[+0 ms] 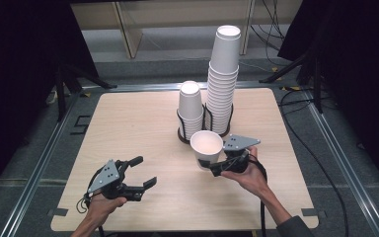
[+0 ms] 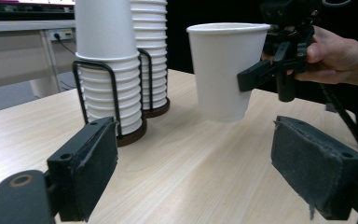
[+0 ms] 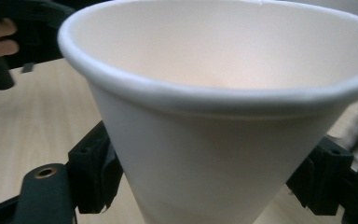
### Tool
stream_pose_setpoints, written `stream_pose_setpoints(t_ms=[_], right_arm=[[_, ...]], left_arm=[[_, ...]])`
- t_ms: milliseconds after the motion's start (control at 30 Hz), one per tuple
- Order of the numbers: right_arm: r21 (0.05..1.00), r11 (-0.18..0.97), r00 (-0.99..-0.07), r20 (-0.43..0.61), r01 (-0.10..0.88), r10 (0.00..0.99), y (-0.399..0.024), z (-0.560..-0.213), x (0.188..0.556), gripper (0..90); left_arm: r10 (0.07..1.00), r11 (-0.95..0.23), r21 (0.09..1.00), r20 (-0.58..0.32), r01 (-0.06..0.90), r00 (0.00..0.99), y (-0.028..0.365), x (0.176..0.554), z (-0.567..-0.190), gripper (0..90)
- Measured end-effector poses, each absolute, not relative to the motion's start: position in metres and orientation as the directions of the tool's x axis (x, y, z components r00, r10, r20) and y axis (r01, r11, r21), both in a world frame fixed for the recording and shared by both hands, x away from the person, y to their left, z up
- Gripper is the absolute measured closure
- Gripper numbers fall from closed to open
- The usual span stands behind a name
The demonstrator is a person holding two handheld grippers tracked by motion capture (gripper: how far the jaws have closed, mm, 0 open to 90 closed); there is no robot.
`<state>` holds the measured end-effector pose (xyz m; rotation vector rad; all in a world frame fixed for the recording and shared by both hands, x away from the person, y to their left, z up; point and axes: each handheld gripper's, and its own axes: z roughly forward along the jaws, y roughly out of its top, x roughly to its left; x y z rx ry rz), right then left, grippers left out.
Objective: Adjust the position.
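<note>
My right gripper is shut on a white paper cup, held upright a little above the wooden table. In the right gripper view the cup sits between the two black jaws. The left gripper view shows the same cup hanging in the air with the right gripper clamped on its side. My left gripper is open near the table's front left, its jaws pointing toward the cup; nothing lies between its pads.
Two stacks of white cups stand in black wire holders at the table's back middle: a short stack and a tall stack. Black cables run along the floor on the right. Dark curtains flank the table.
</note>
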<state>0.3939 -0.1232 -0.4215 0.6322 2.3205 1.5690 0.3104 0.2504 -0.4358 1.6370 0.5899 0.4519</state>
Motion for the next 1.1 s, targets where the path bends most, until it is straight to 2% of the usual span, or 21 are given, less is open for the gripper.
stream_pose_setpoints(t_ms=[167, 200, 367, 500, 667, 767, 800, 1033, 1100], right_arm=[[0.929, 0.293, -0.829, 0.024, 0.224, 0.558, -0.145, -0.423, 0.401, 22.4], [0.929, 0.284, -0.816, 0.032, 0.237, 0.577, -0.149, -0.424, 0.402, 22.4], [0.928, 0.272, -0.77, 0.024, 0.254, 0.638, -0.171, -0.427, 0.411, 22.3], [0.93, 0.233, -0.729, 0.051, 0.284, 0.682, -0.186, -0.431, 0.417, 22.3], [0.932, 0.238, -0.677, 0.011, 0.273, 0.736, -0.204, -0.436, 0.427, 22.2], [0.923, 0.193, -0.634, 0.068, 0.333, 0.77, -0.211, -0.439, 0.43, 22.2], [0.924, 0.225, -0.626, 0.02, 0.31, 0.78, -0.216, -0.439, 0.433, 22.2], [0.922, 0.187, -0.566, 0.04, 0.338, 0.824, -0.229, -0.448, 0.444, 22.1], [0.918, 0.205, -0.55, 0.018, 0.34, 0.835, -0.234, -0.45, 0.446, 22.1]], left_arm=[[0.622, -0.078, 0.993, -0.023, 0.09, 0.782, 0.252, 0.314, -0.438, 14.5], [0.635, -0.104, 0.989, -0.014, 0.104, 0.772, 0.253, 0.313, -0.437, 14.5], [0.637, -0.071, 0.993, -0.027, 0.093, 0.771, 0.253, 0.315, -0.438, 14.5], [0.649, -0.097, 0.989, -0.02, 0.108, 0.761, 0.254, 0.313, -0.437, 14.5], [0.648, -0.097, 0.989, -0.02, 0.109, 0.761, 0.254, 0.314, -0.437, 14.5], [0.649, -0.099, 0.989, -0.018, 0.108, 0.761, 0.254, 0.314, -0.437, 14.5], [0.648, -0.101, 0.989, -0.015, 0.106, 0.762, 0.254, 0.314, -0.437, 14.5], [0.65, -0.109, 0.989, -0.007, 0.102, 0.76, 0.254, 0.314, -0.438, 14.5], [0.65, -0.108, 0.989, -0.008, 0.102, 0.76, 0.254, 0.314, -0.438, 14.5]])
